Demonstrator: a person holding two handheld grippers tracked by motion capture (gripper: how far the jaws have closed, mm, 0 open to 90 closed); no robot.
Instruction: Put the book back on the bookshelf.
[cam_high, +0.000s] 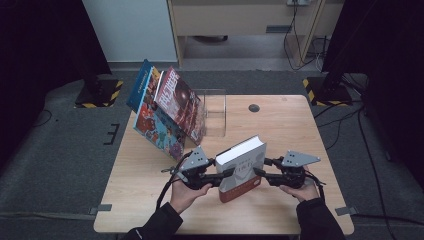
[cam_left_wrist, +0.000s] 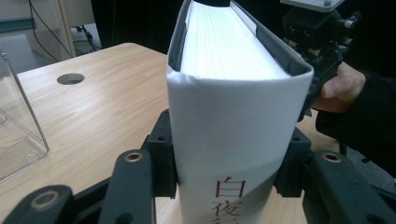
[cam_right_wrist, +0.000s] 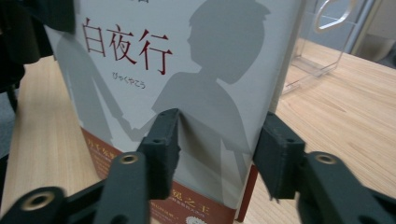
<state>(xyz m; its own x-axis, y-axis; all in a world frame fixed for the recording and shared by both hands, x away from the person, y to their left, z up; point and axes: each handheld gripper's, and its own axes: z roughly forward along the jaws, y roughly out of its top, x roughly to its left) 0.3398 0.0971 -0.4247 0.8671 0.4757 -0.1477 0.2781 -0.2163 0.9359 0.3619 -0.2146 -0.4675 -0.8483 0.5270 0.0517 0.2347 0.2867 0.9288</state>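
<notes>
A thick white book (cam_high: 242, 167) with a red band around its foot stands upright on the wooden table (cam_high: 300, 130), near the front edge. My left gripper (cam_high: 226, 175) reaches in from the left and is shut on it. In the left gripper view its pads (cam_left_wrist: 163, 154) press both covers on either side of the spine (cam_left_wrist: 233, 121), which carries red characters. My right gripper (cam_high: 259, 173) comes from the right and faces the front cover (cam_right_wrist: 187, 70). Its jaws stand apart: one fingertip (cam_right_wrist: 161, 144) lies in front of the cover, and the other is just past the book's edge.
Several colourful books (cam_high: 167, 112) lean together at the table's back left, beside a clear acrylic stand (cam_high: 212, 112). A round cable hole (cam_high: 254, 107) sits in the tabletop behind it. Dark stands and cables are on the floor beyond the table.
</notes>
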